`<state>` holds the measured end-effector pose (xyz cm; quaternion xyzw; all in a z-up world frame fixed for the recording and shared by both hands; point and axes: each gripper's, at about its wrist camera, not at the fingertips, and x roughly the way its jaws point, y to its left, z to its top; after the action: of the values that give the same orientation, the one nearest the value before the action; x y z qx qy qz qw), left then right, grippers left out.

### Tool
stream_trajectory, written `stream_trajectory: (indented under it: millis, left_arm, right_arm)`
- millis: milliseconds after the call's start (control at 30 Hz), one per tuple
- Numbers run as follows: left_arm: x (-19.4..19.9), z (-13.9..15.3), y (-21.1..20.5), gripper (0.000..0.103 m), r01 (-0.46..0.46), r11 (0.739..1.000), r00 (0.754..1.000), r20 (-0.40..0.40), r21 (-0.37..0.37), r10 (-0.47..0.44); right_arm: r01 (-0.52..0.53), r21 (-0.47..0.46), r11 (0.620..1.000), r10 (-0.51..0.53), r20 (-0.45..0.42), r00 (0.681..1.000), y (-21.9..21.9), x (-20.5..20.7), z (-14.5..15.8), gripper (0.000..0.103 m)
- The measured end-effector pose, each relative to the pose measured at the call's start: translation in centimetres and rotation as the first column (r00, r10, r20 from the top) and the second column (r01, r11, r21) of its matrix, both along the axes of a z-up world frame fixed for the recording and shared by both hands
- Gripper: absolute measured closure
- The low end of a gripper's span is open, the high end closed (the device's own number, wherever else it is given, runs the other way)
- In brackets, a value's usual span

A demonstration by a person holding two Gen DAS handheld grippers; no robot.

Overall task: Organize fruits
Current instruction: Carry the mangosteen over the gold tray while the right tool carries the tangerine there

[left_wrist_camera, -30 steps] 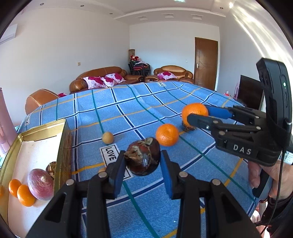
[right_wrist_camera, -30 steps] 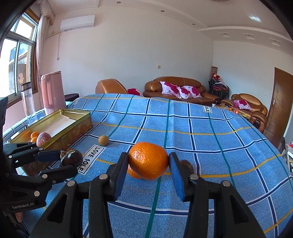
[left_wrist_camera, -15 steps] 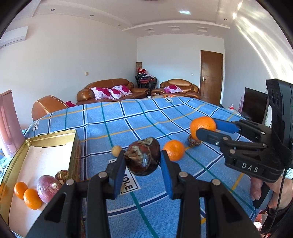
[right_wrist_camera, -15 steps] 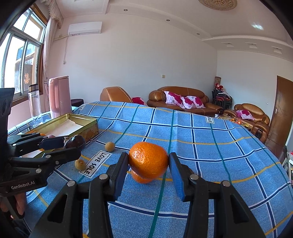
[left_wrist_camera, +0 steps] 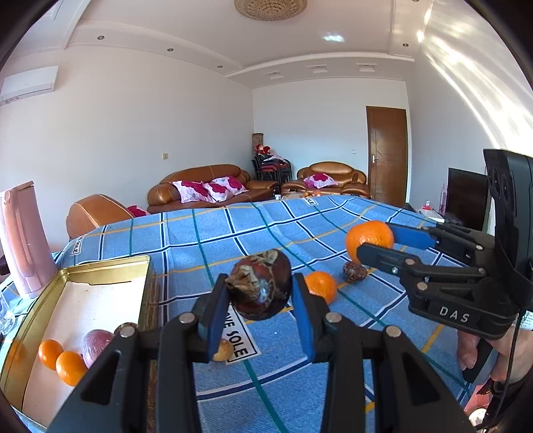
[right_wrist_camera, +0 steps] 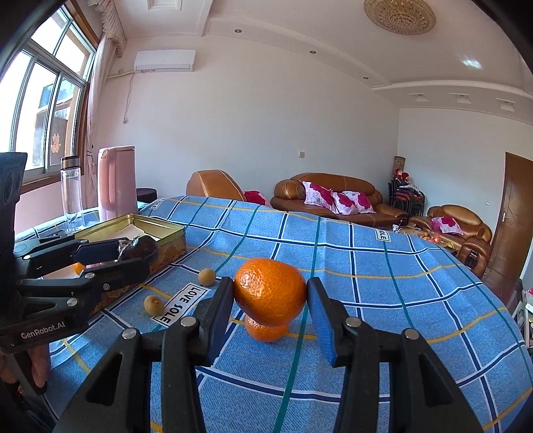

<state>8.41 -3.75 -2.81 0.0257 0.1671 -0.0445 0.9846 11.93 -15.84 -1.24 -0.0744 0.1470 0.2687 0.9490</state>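
pink jug (right_wrist_camera: 116, 181) | clear bottle (right_wrist_camera: 71, 193) | brown sofa (left_wrist_camera: 200, 186) | wooden door (left_wrist_camera: 388, 155) | ceiling lamp (right_wrist_camera: 399, 15)

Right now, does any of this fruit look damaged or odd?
Yes: the dark fruit clamped in the left gripper has a pale, crusty, shrivelled patch on its skin. The orange in the right gripper looks sound.

Blue checked tablecloth (left_wrist_camera: 233, 226) with navy, teal and yellow lines; bright orange mandarin (right_wrist_camera: 269, 293) between blue pads (right_wrist_camera: 321, 313); gold tin (left_wrist_camera: 110, 266) to the left holding orange fruit.
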Motion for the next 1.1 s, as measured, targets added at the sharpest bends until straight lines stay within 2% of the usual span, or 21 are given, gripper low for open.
stream_trajectory:
  millis: [700,900,1100]
  left_arm:
    - [-1.3,0.5,0.0,0.065,-0.028,0.999,0.996,0.088,0.029,0.025]
    - [-1.5,0.7,1.1,0.065,-0.055,0.998,0.995,0.083,0.017,0.053]
    - [-1.8,0.9,3.0,0.065,-0.095,0.995,0.993,0.075,-0.005,0.095]
  right_arm:
    - [-0.041,0.037,0.998,0.037,0.102,0.994,-0.4,-2.1,0.4,0.056]
    - [-0.084,0.055,0.995,0.08,0.068,0.994,0.9,-2.3,0.4,0.056]
    - [-0.122,0.028,0.992,0.12,0.06,0.991,3.4,-2.6,0.4,0.056]
